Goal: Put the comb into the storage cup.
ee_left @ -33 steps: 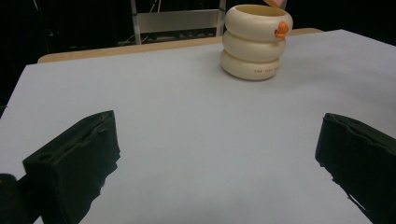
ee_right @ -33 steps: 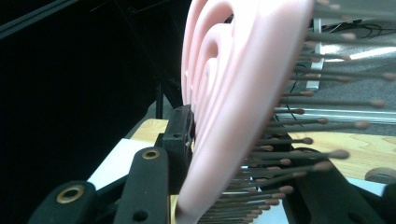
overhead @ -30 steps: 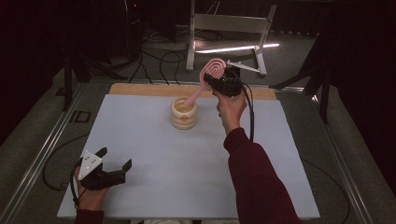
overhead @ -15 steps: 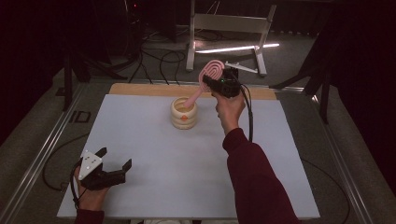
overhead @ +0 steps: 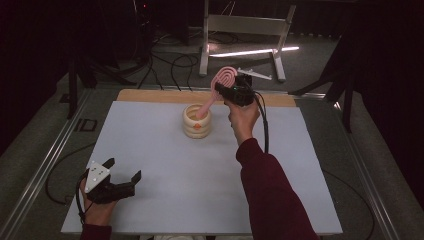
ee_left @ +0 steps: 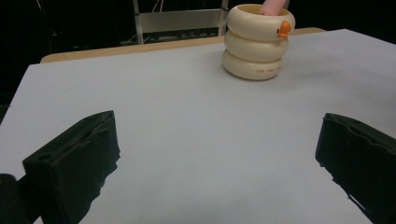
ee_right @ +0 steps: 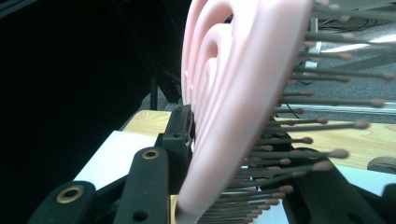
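A pink hairbrush point(overhead: 226, 77) is tilted over the far middle of the table, and its handle end reaches into a cream ringed holder point(overhead: 196, 122) with a small orange mark. My right gripper point(overhead: 225, 90) is shut on the brush just below its head. In the right gripper view the brush point(ee_right: 233, 93) stands close up between the jaws of my right gripper point(ee_right: 243, 158), bristles pointing right. My left gripper point(overhead: 124, 168) rests open at the table's front left with nothing between its jaws. In the left gripper view the holder point(ee_left: 258, 42) stands far ahead of the left gripper point(ee_left: 218, 119).
The white table top point(overhead: 165, 190) has a wooden strip point(overhead: 150, 95) along its far edge. A metal stand point(overhead: 245, 30) and cables lie on the dark floor behind the table. Metal rails run along both sides.
The right gripper and the brush have sunk very slightly toward the holder. The left gripper has not moved.
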Demonstrator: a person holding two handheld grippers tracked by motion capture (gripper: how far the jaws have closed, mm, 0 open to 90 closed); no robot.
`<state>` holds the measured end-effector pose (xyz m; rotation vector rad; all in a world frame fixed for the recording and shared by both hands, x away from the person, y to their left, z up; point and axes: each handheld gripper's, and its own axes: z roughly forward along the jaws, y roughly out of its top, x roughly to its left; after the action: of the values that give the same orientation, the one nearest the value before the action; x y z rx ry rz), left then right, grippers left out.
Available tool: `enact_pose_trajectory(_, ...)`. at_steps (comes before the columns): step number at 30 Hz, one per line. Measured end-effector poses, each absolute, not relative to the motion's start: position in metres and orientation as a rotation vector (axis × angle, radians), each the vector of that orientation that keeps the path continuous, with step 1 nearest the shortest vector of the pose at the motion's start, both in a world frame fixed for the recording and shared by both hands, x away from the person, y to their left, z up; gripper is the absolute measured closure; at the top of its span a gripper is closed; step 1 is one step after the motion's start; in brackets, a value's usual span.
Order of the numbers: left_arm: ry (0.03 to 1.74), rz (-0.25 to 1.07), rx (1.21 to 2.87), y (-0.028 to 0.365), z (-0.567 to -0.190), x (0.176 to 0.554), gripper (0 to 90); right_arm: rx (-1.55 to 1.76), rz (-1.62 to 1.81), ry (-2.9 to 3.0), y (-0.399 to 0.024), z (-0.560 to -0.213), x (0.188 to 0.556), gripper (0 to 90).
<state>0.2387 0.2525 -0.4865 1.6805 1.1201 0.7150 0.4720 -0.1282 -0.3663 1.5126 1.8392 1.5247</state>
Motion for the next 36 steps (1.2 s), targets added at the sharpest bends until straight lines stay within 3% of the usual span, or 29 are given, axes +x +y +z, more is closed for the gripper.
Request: enact_pose_trajectory(36, 1.117, 0.718, 1.681, 0.252, -0.486, 0.238, 0.3, 1.521, 1.460, 1.853, -0.115, -0.388, 0.474, 63.8)
